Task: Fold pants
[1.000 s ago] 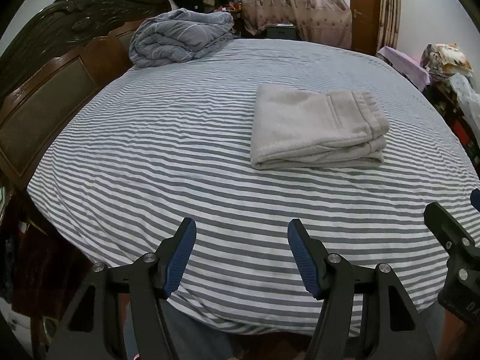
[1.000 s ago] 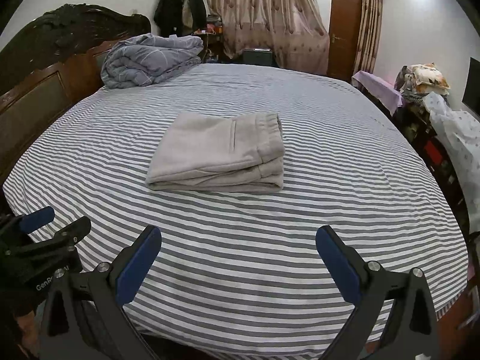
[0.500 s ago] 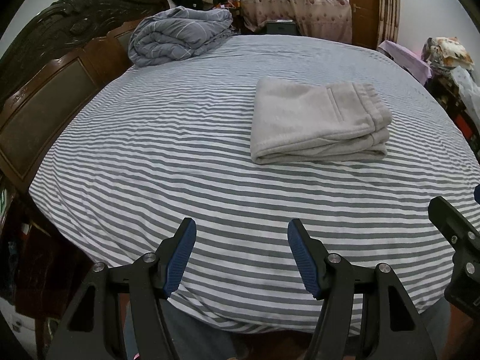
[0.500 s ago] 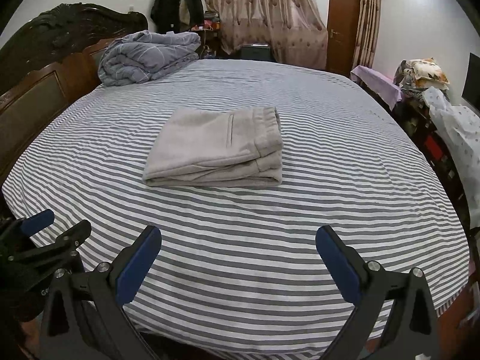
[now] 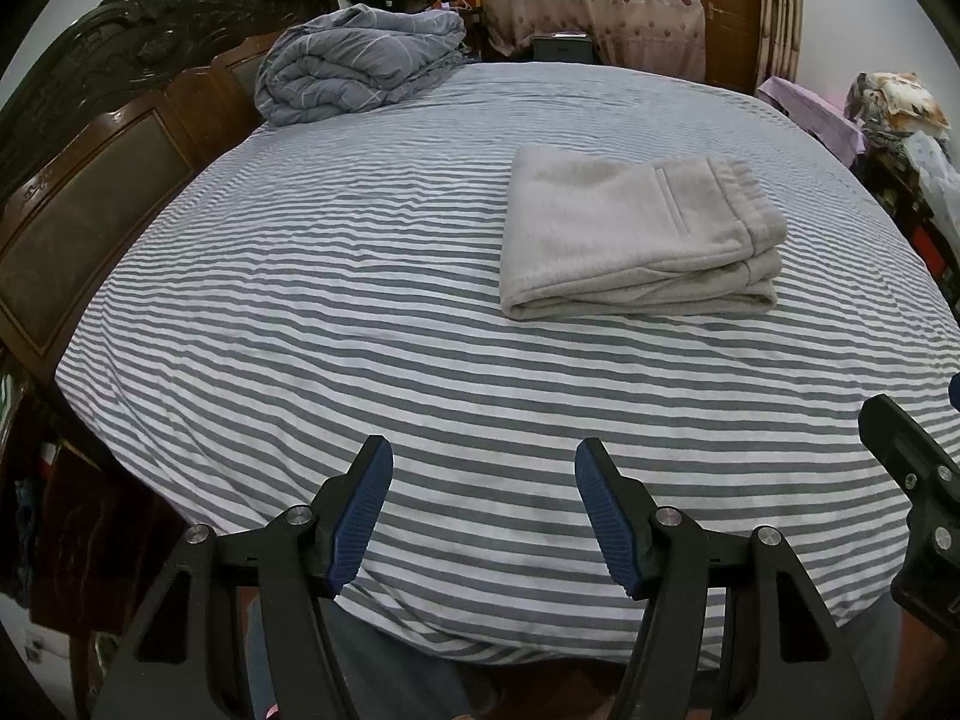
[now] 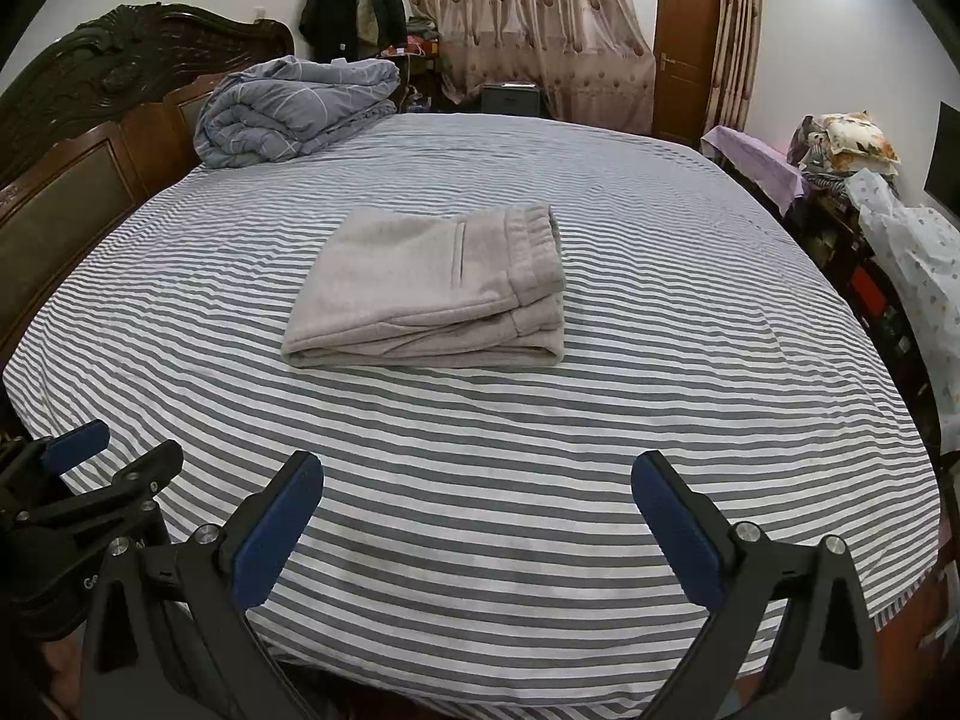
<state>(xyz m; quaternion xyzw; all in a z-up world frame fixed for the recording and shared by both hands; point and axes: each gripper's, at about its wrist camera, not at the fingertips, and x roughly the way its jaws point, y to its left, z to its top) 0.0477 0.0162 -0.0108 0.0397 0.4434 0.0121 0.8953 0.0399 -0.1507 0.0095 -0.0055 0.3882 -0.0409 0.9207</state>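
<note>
Light grey pants (image 5: 636,240) lie folded into a flat rectangle in the middle of the striped bed (image 5: 300,312), waistband to the right. They also show in the right wrist view (image 6: 432,294). My left gripper (image 5: 483,474) is open and empty, held back over the bed's near edge, well short of the pants. My right gripper (image 6: 477,486) is open wide and empty, also near the front edge. Each gripper shows at the edge of the other's view: the right one (image 5: 912,480) and the left one (image 6: 78,468).
A rolled blue-grey quilt (image 5: 360,72) lies at the far left by the dark wooden headboard (image 5: 90,180). Cluttered furniture with pillows and bags (image 6: 870,192) stands along the right side. Curtains and a door (image 6: 684,54) are beyond the bed.
Both views have shifted slightly, so the pants sit a little higher in the left view. The pants have not moved. Both grippers stay open.
</note>
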